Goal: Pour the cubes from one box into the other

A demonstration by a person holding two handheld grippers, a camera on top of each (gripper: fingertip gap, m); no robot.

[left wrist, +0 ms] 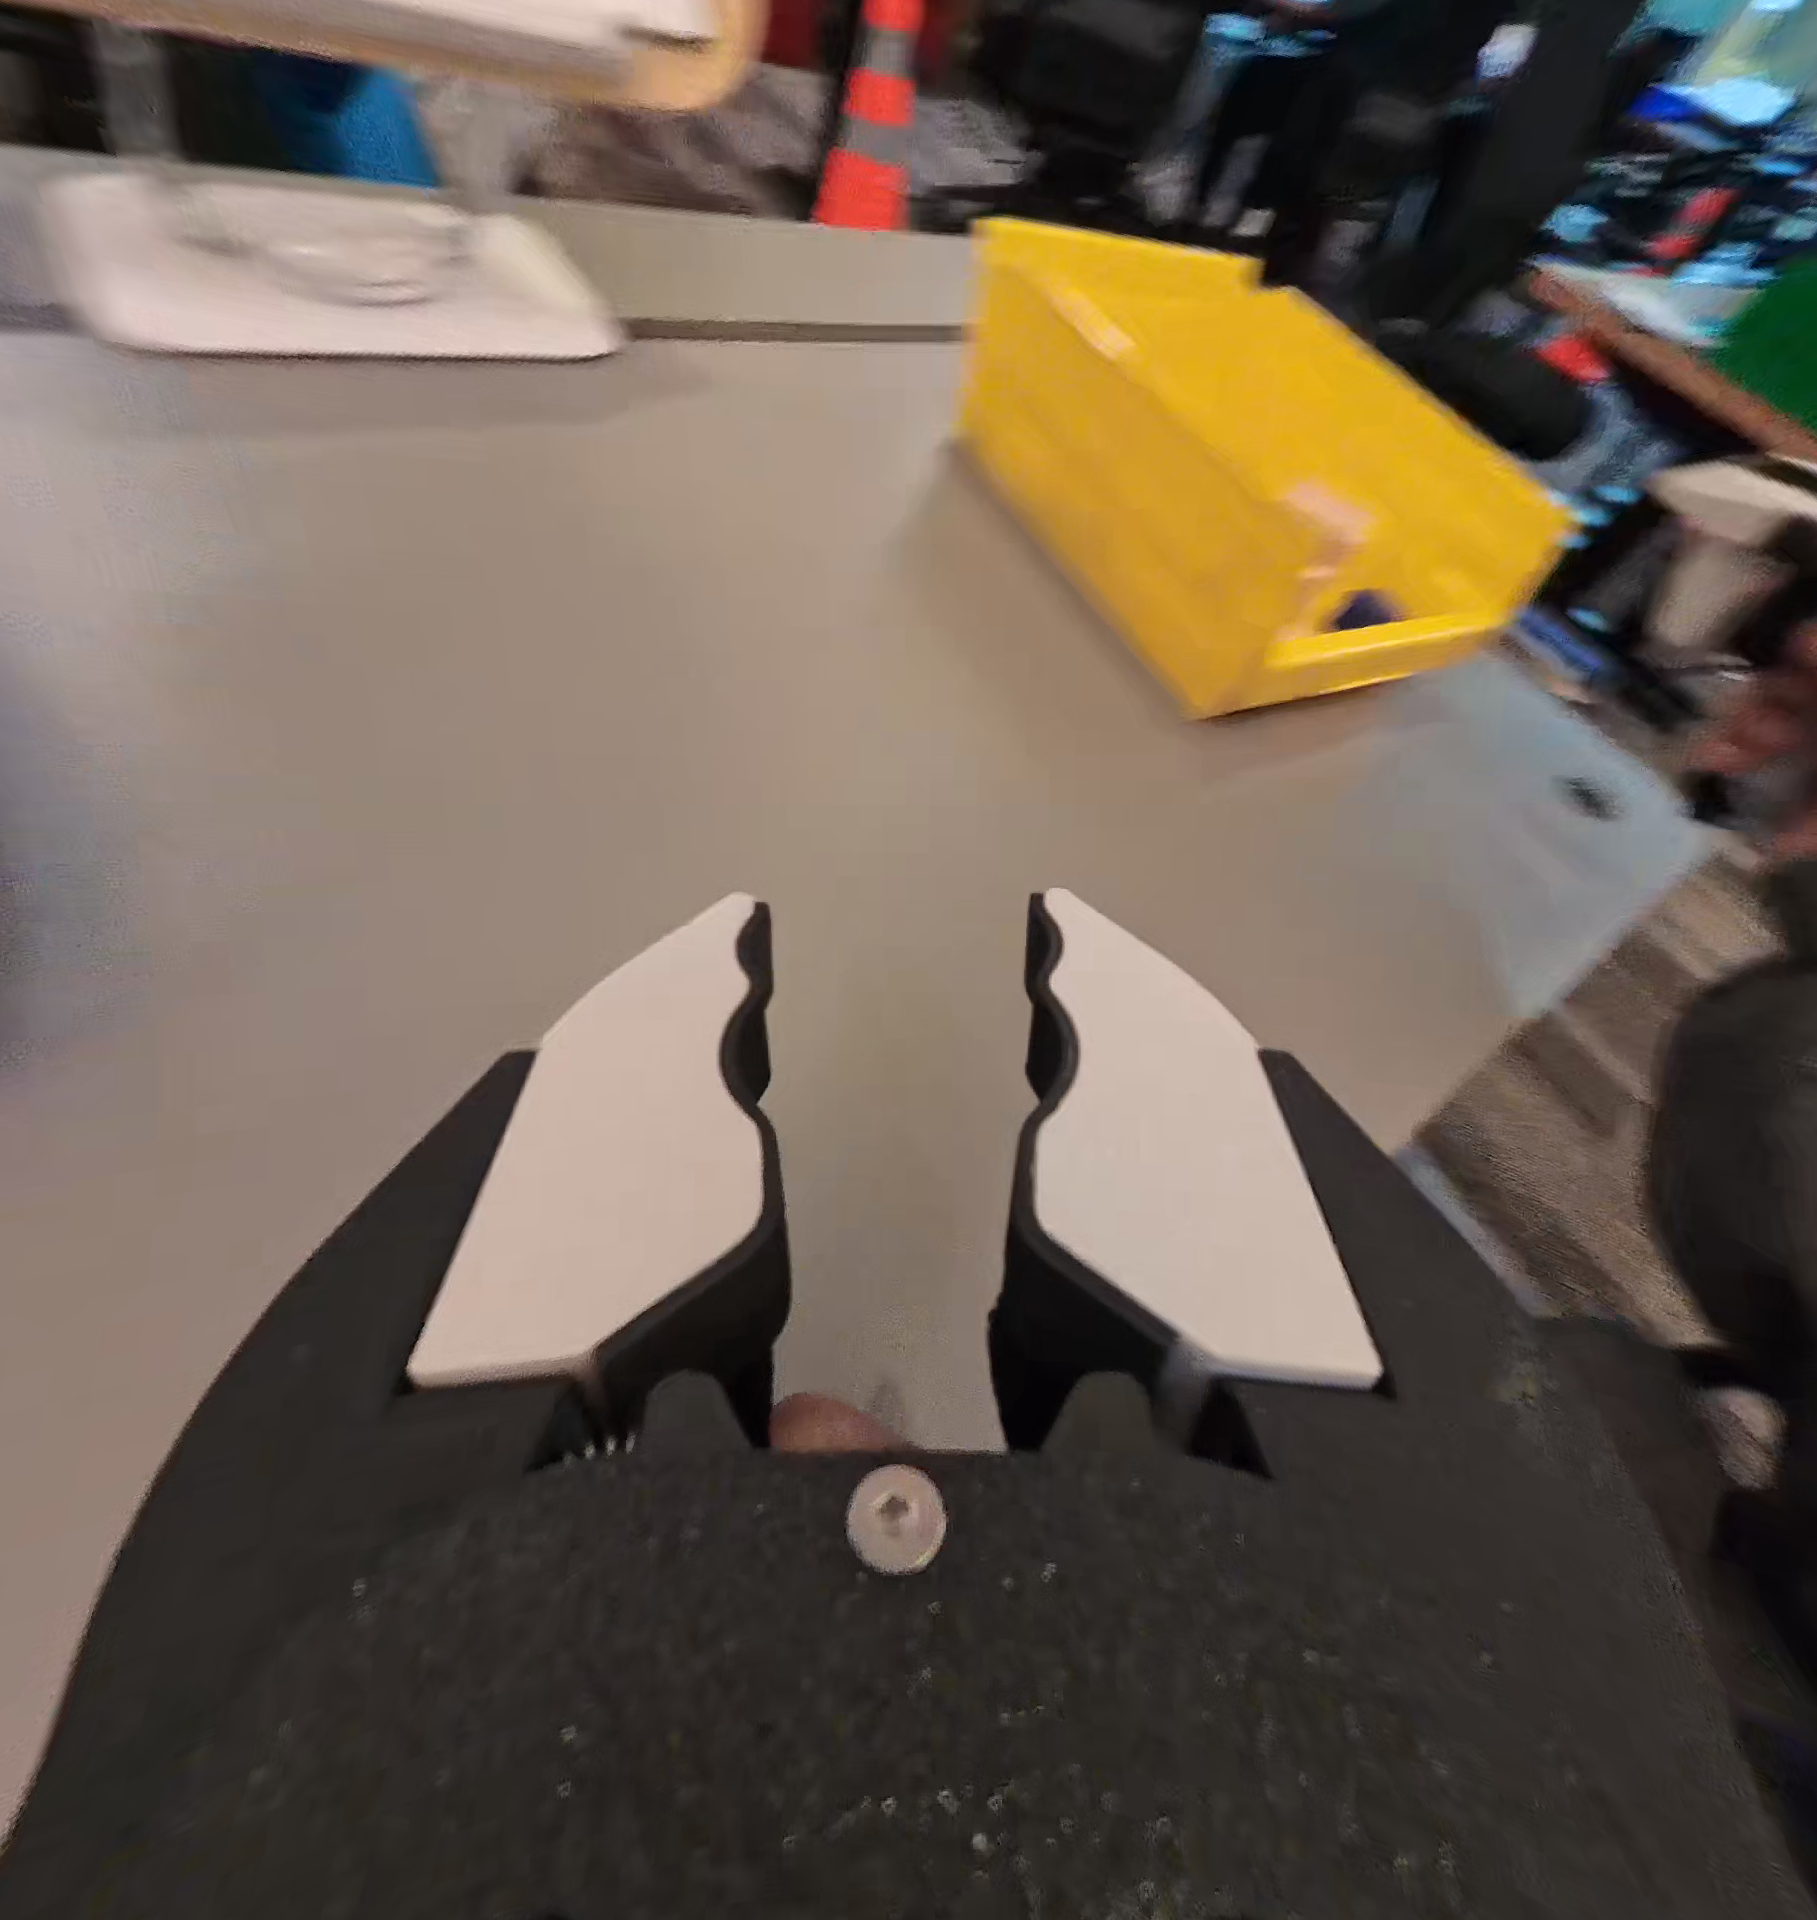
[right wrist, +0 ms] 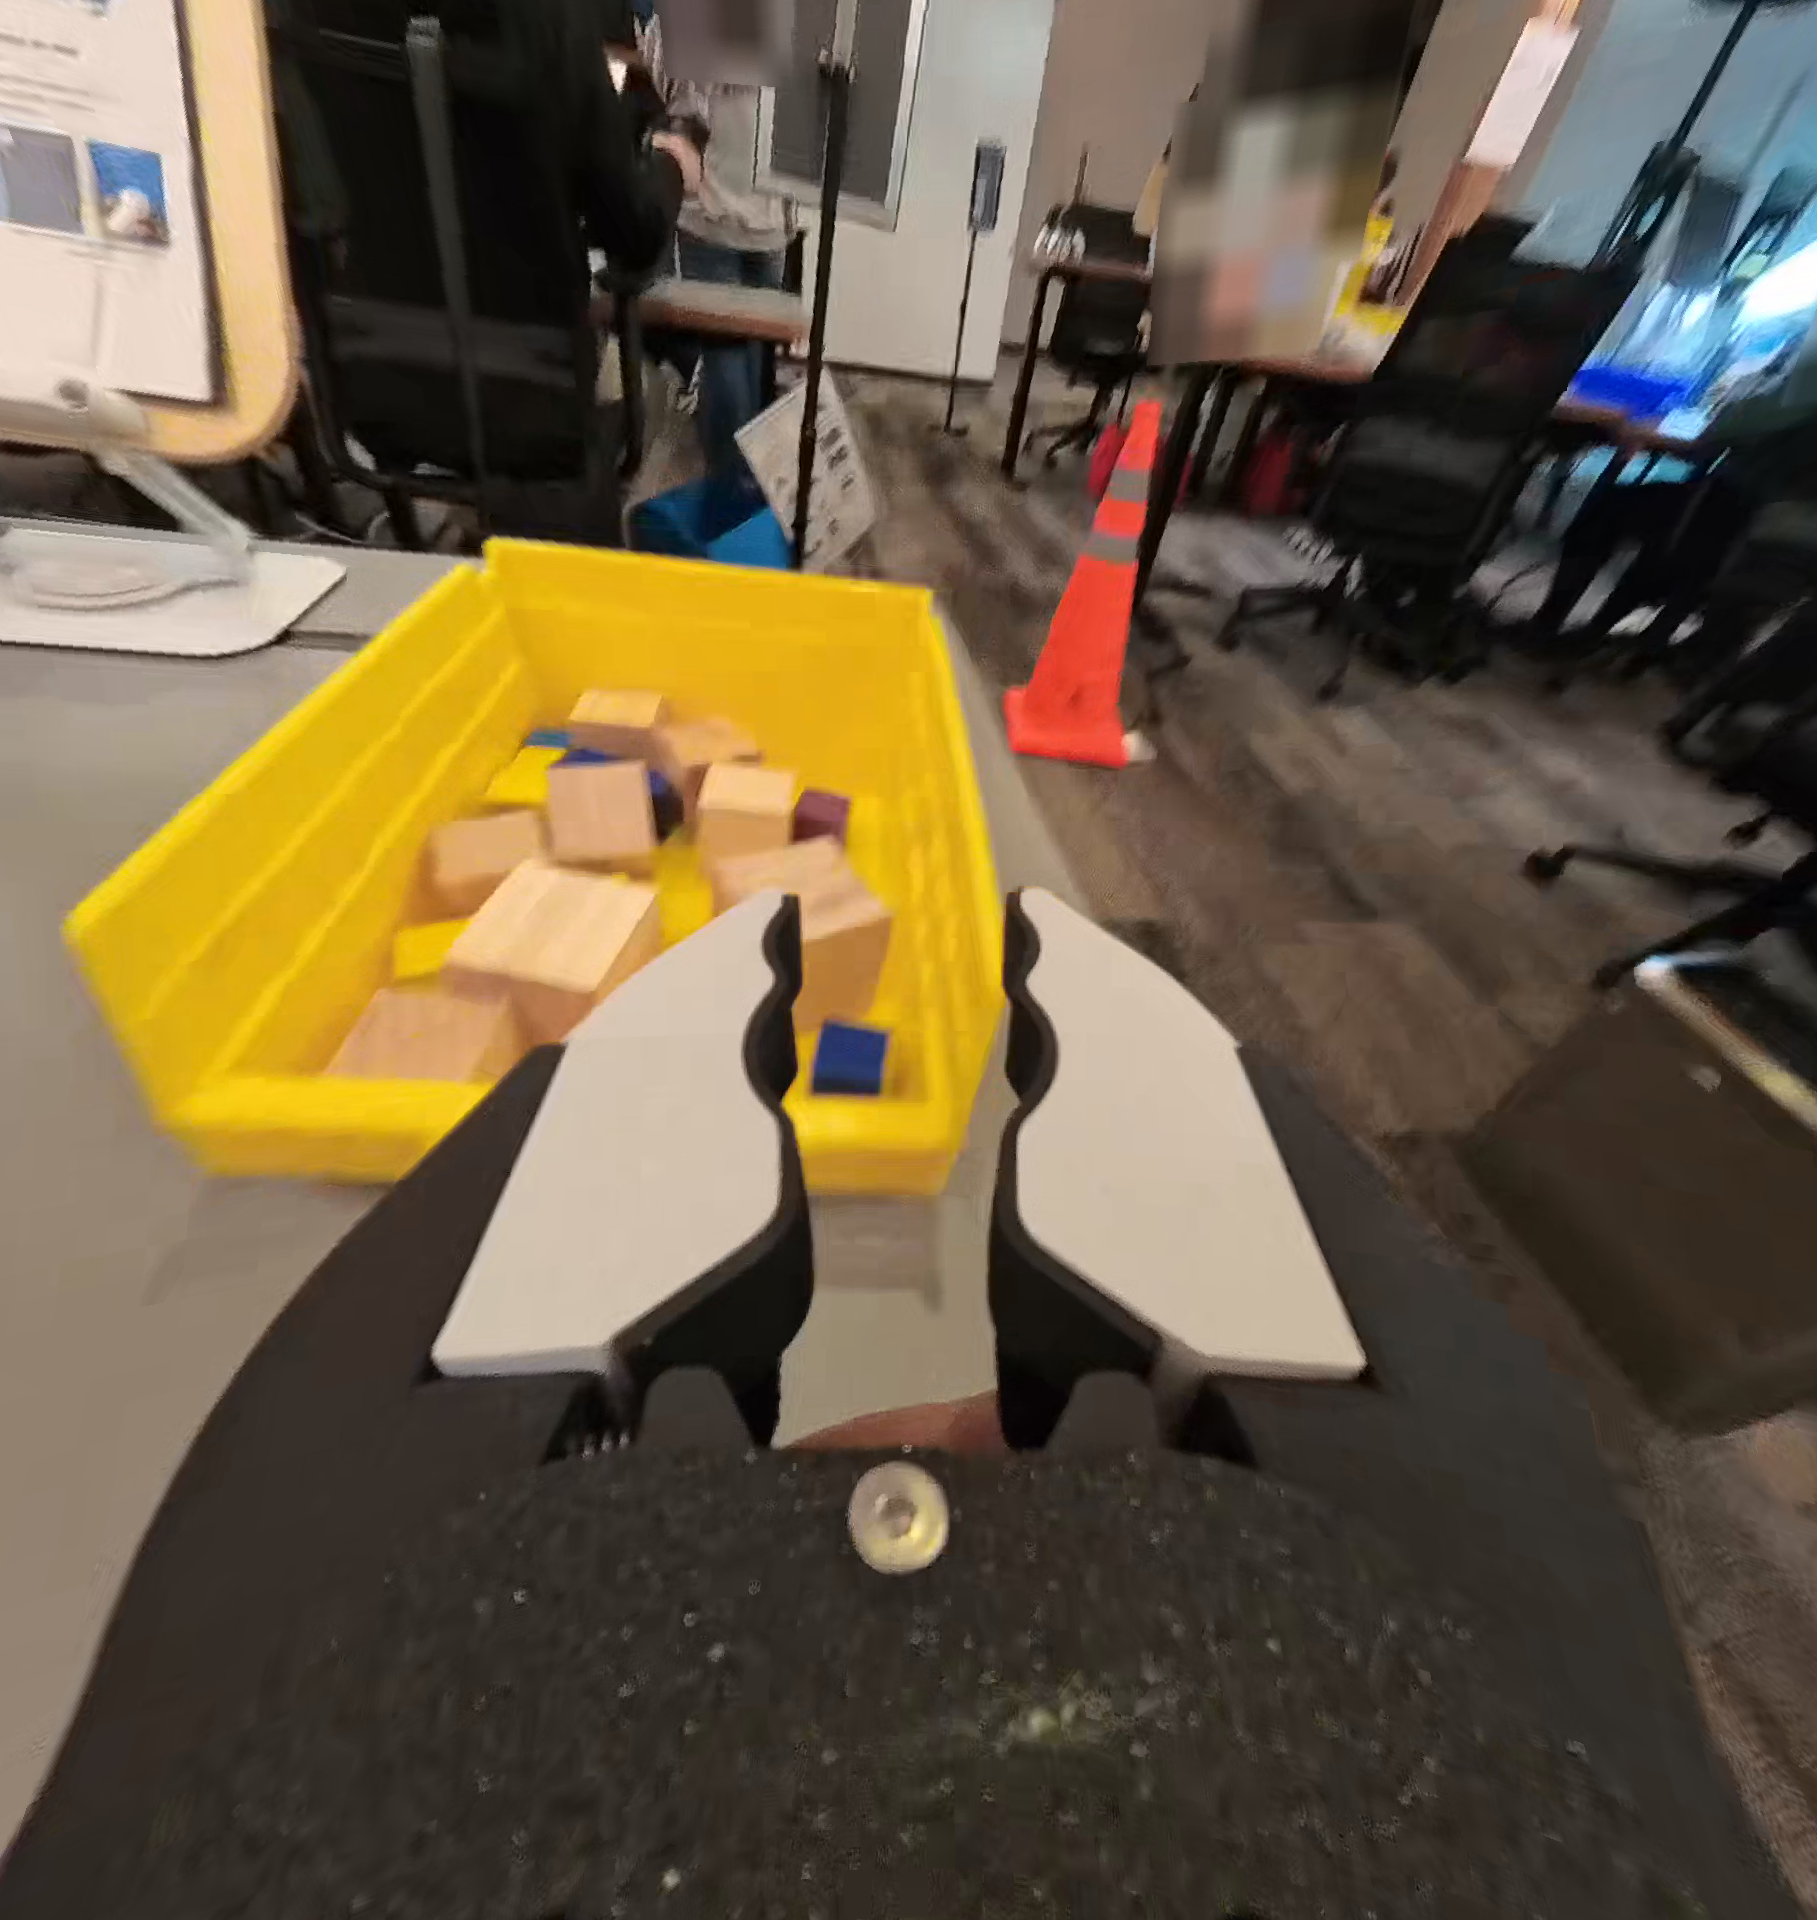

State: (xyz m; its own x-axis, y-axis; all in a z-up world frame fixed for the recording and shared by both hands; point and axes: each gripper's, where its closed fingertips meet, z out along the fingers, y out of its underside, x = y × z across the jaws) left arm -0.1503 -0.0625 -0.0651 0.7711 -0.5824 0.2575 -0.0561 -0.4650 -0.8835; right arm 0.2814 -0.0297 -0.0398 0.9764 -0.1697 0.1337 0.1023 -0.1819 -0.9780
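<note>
The right gripper [right wrist: 899, 914] is being held with jaws spread and empty, just short of the yellow box [right wrist: 260, 862] on the grey counter [right wrist: 52, 935]. The box is lying ahead and slightly left, its long axis running away from the jaws; wooden and coloured cubes [right wrist: 603, 810] are sitting inside. The near right corner is being approached. The left gripper [left wrist: 899, 914], jaws likewise spread and empty, is being kept well apart over bare counter. The box's right wall is lying close to the counter edge; open room is being left on its left. No second box is being seen.
</note>
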